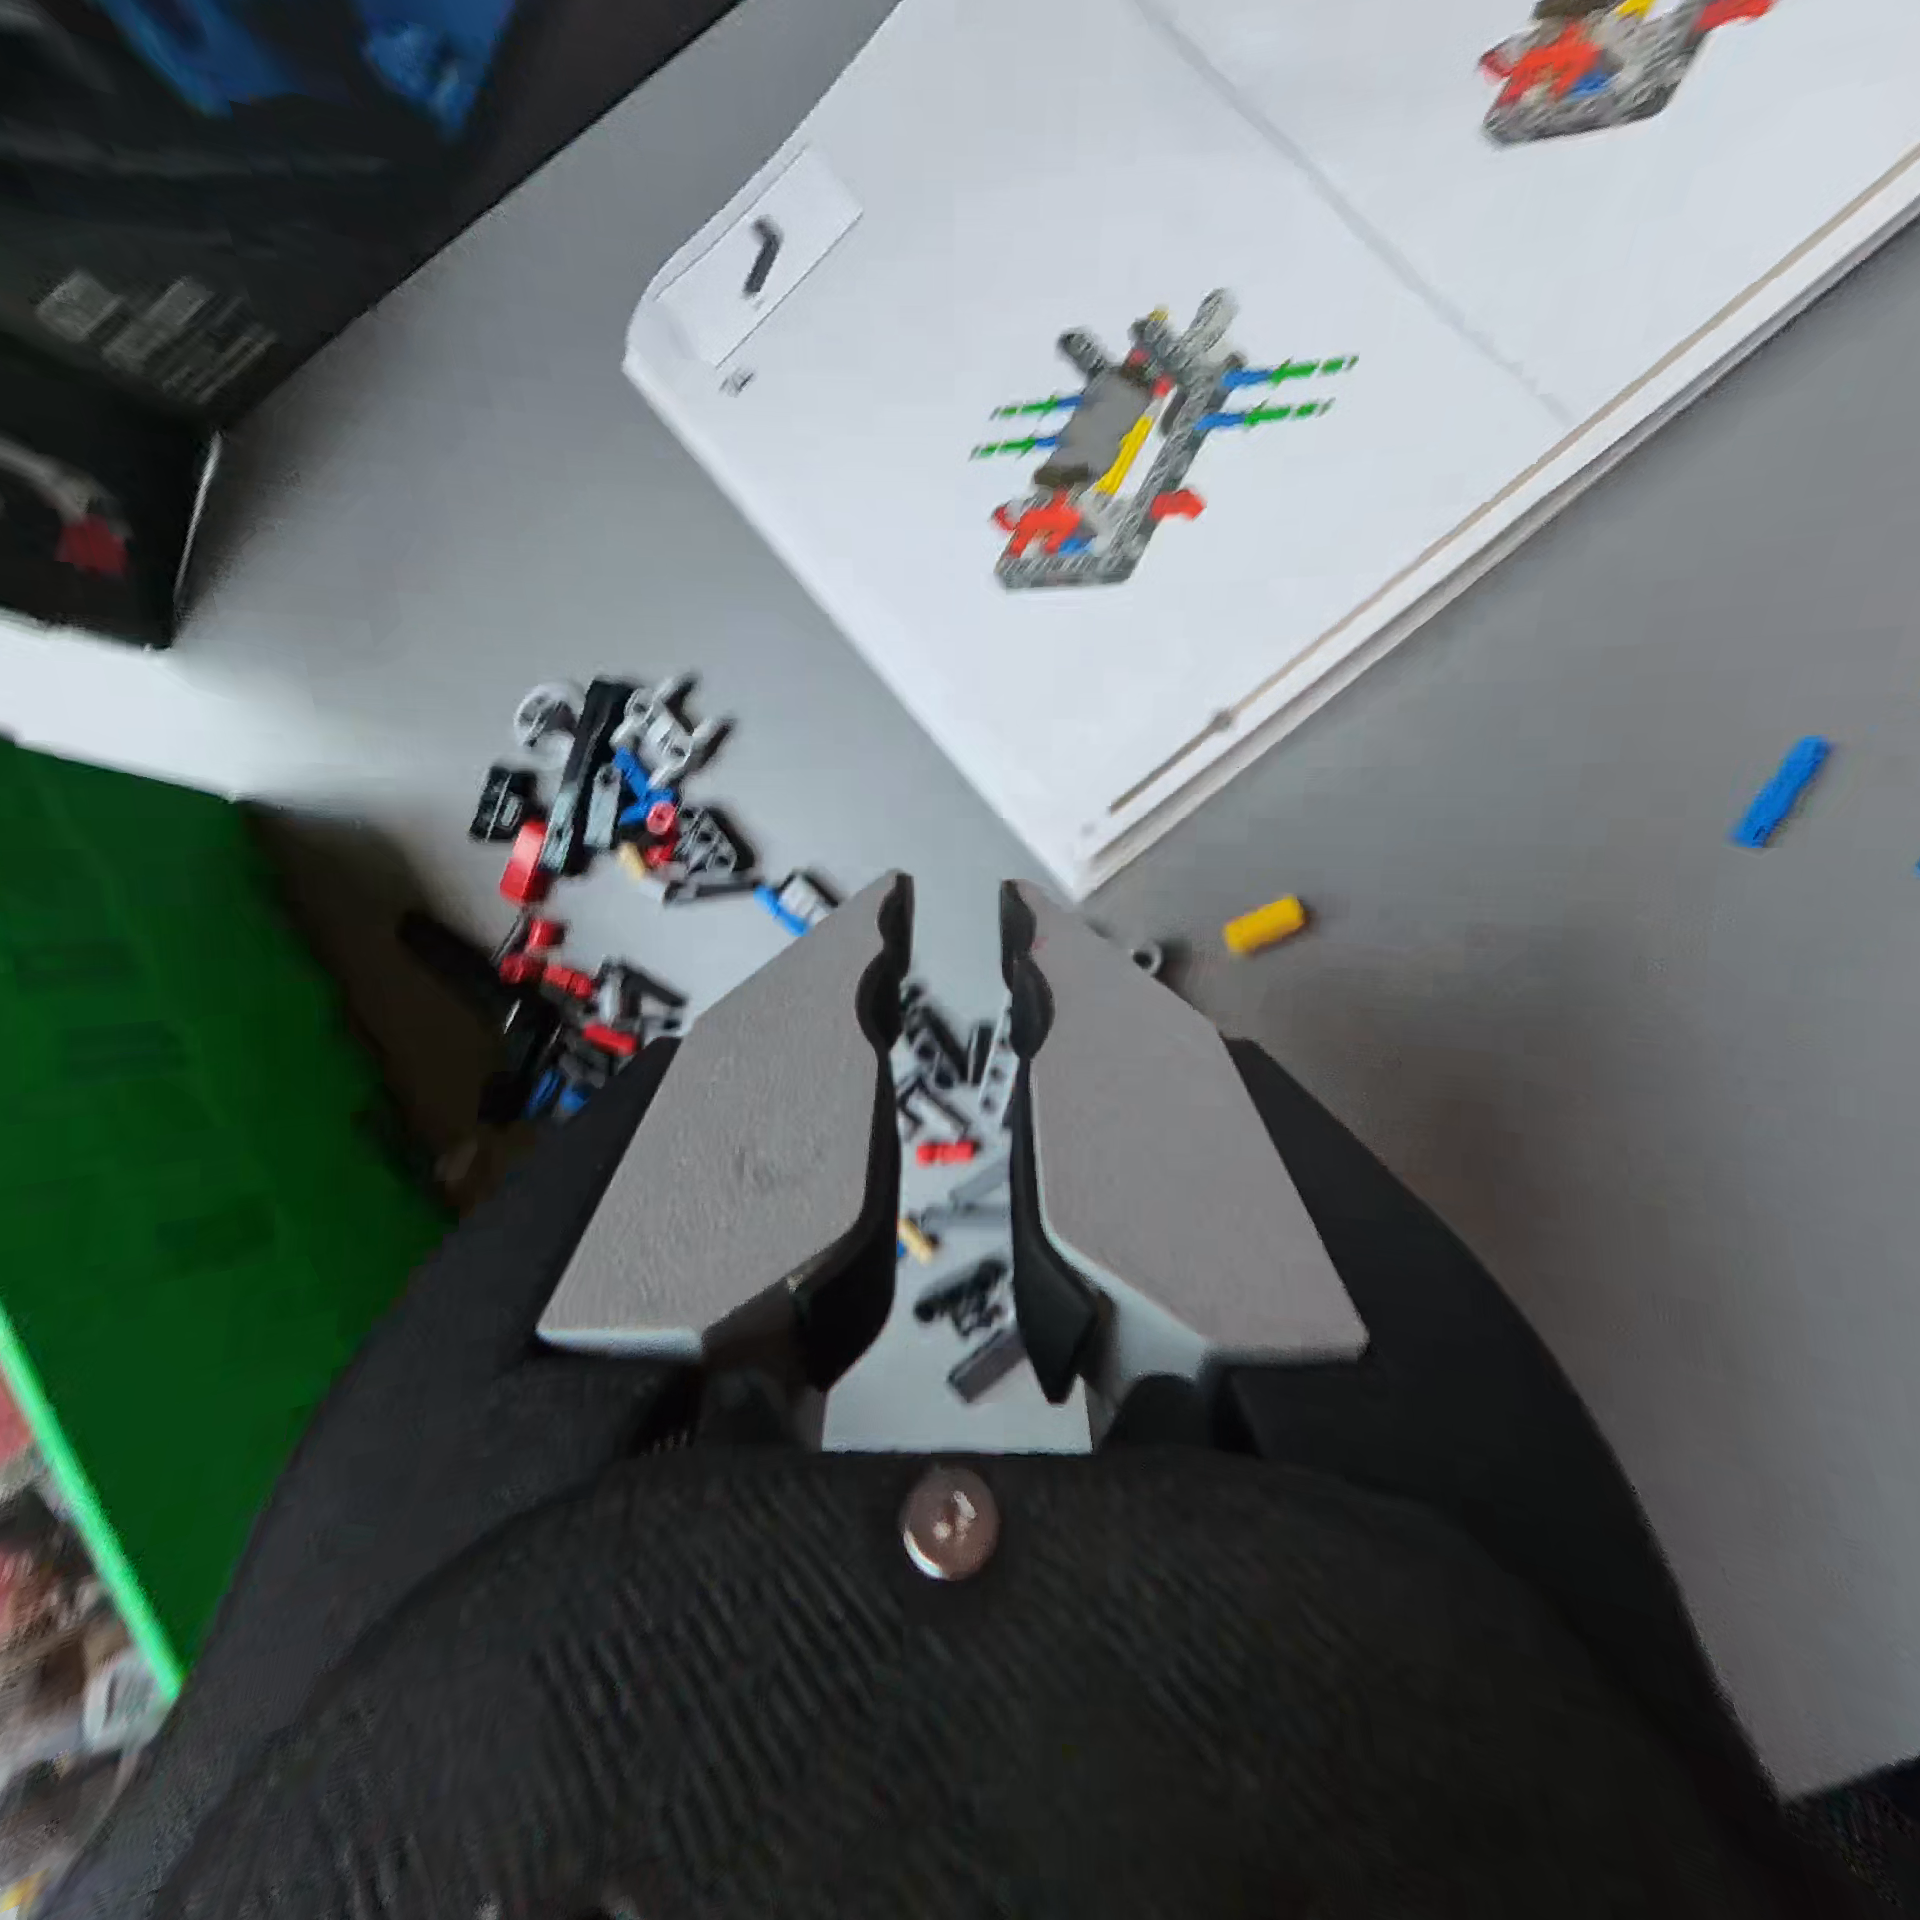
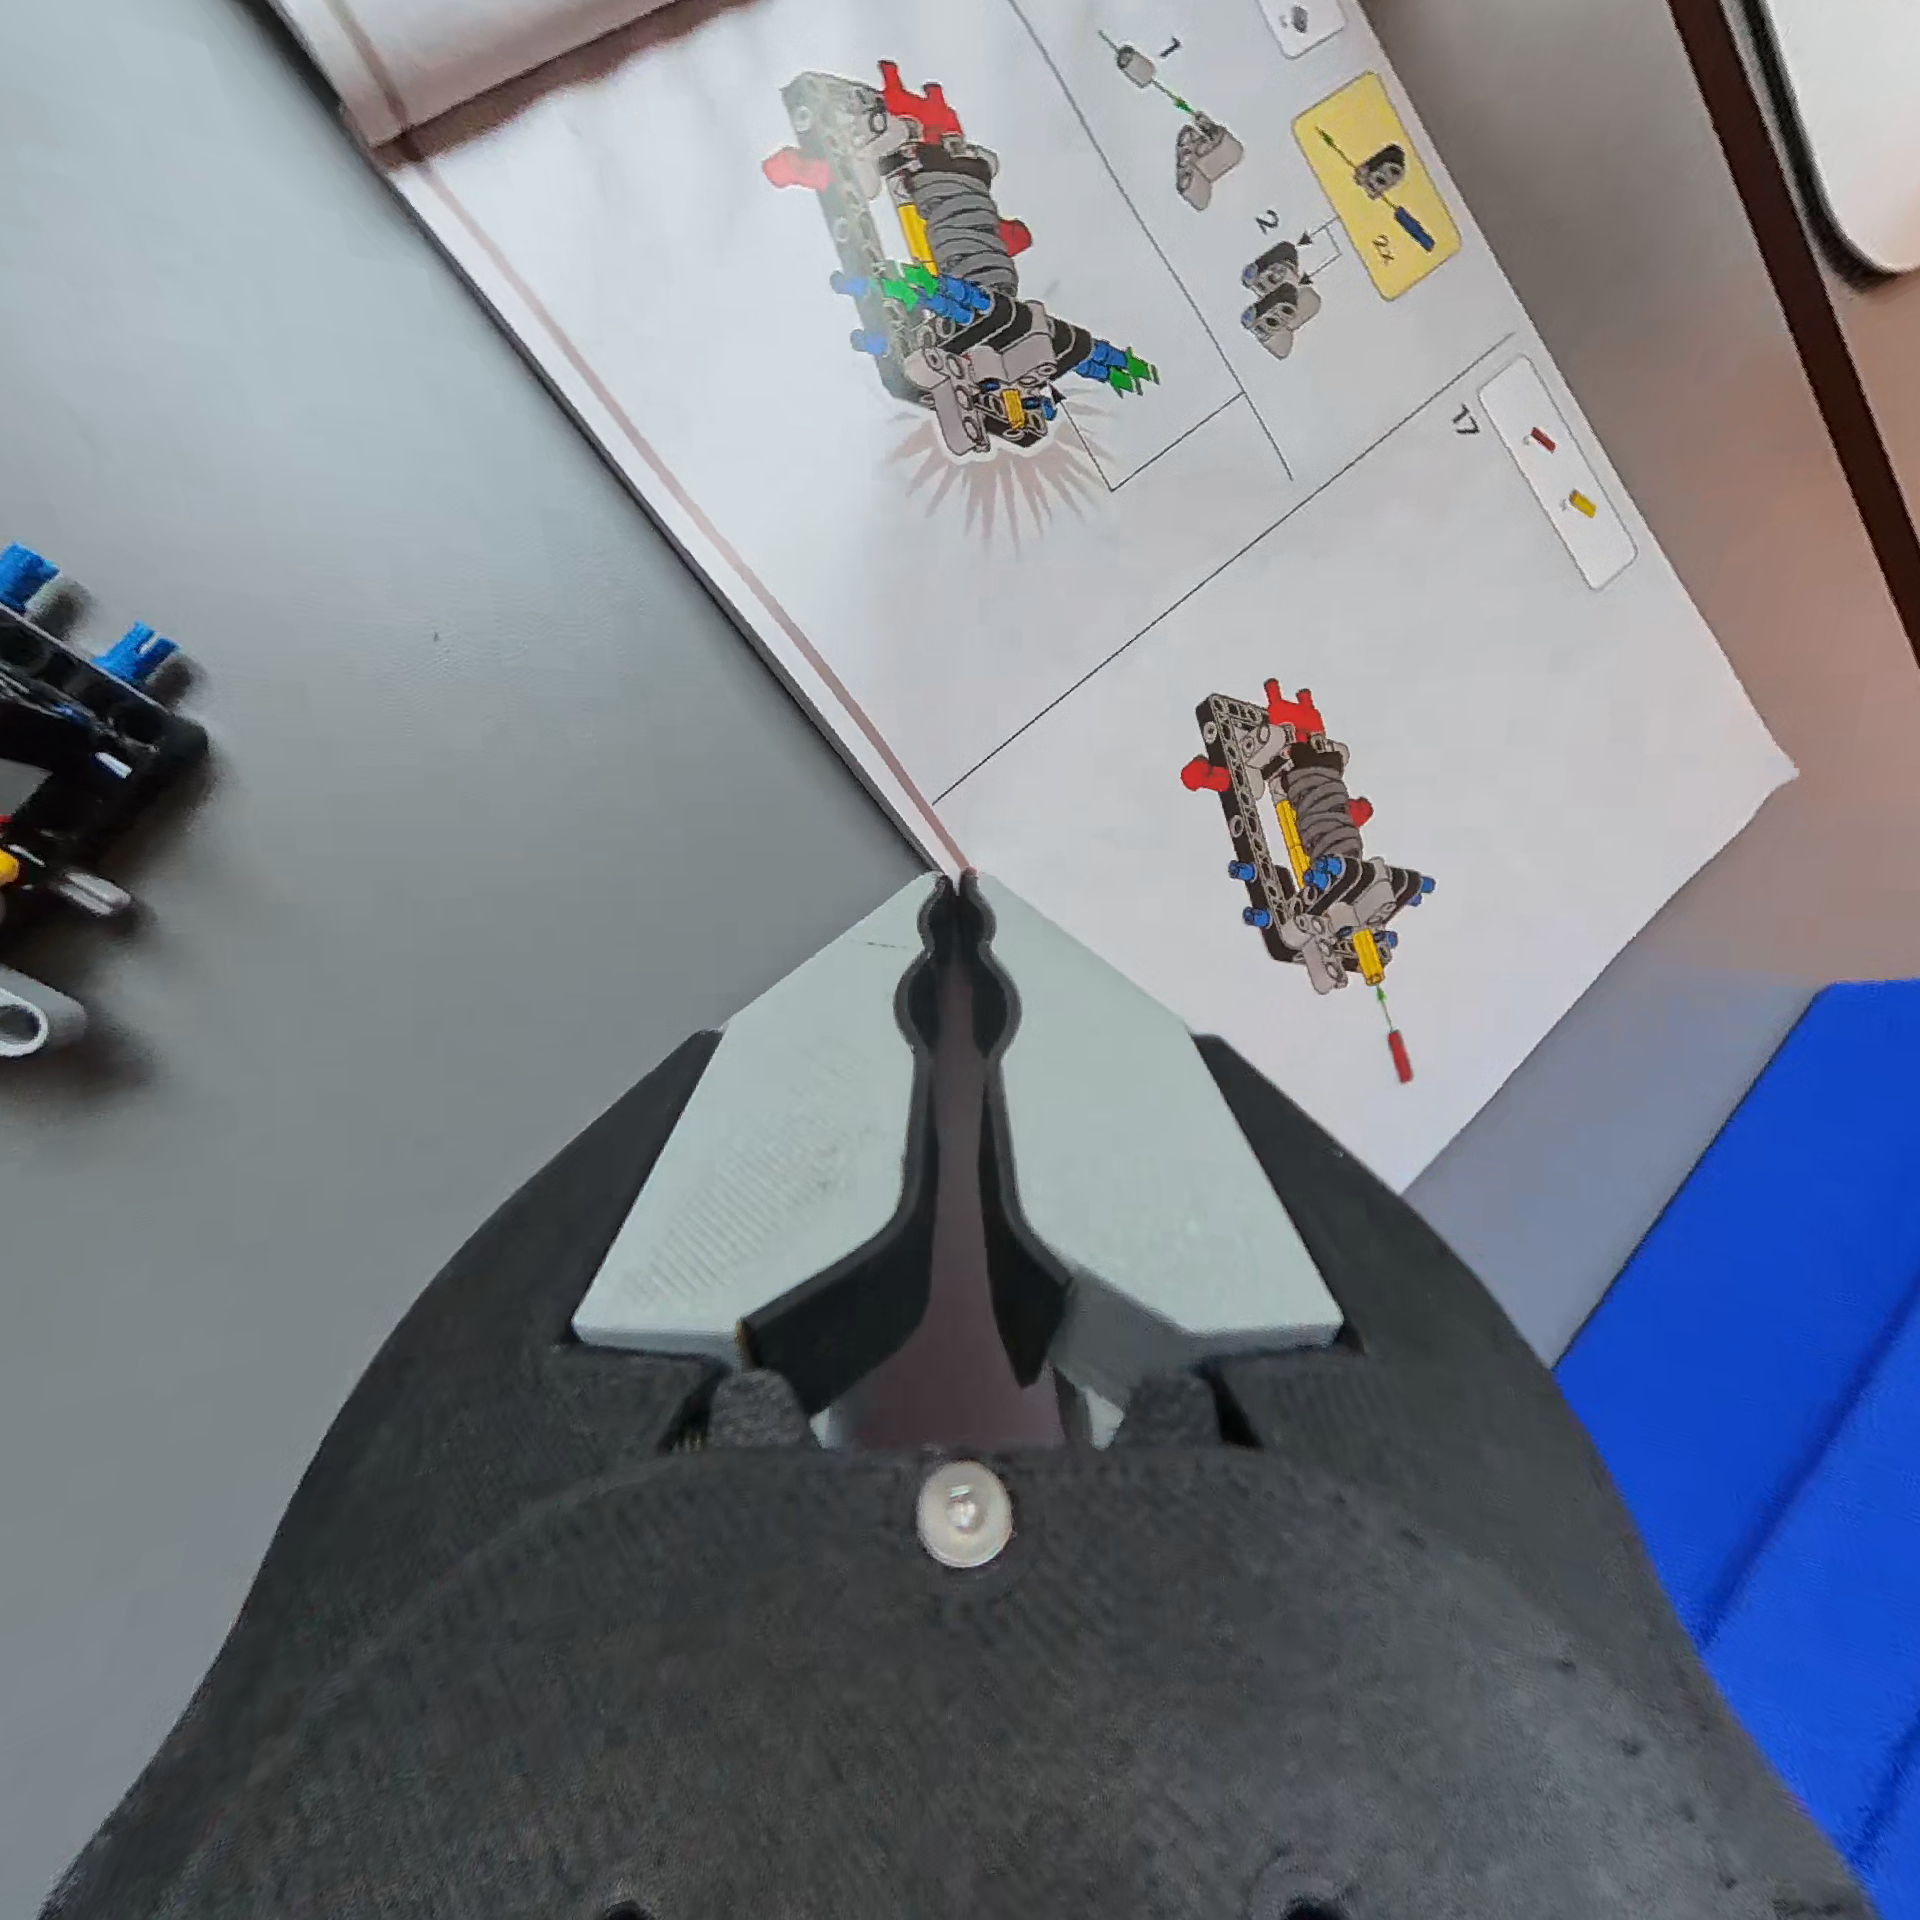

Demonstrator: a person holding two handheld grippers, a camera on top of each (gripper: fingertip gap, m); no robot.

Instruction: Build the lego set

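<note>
In the left wrist view my left gripper (image 1: 956, 904) is open and empty, hovering over a scatter of small black, red, blue and grey lego pieces (image 1: 613, 810) on the grey table. More pieces (image 1: 961, 1153) show between its fingers. A yellow piece (image 1: 1262, 923) and a blue beam (image 1: 1779, 792) lie to its right. The open instruction booklet (image 1: 1195, 260) lies beyond. In the right wrist view my right gripper (image 2: 956, 885) is shut and empty, at the booklet's (image 2: 1247, 582) lower edge. The partly built black frame with blue pins (image 2: 83, 717) sits at the far left.
A green box (image 1: 156, 1091) stands left of the loose pieces, with a dark box (image 1: 156, 208) behind it. A blue surface (image 2: 1787, 1299) lies at the right in the right wrist view. A grey connector piece (image 2: 36, 1013) lies below the frame. To reach the blue beam (image 1: 1779, 792) in a straight line is about 15 cm for my left fingers, about 30 cm for my right.
</note>
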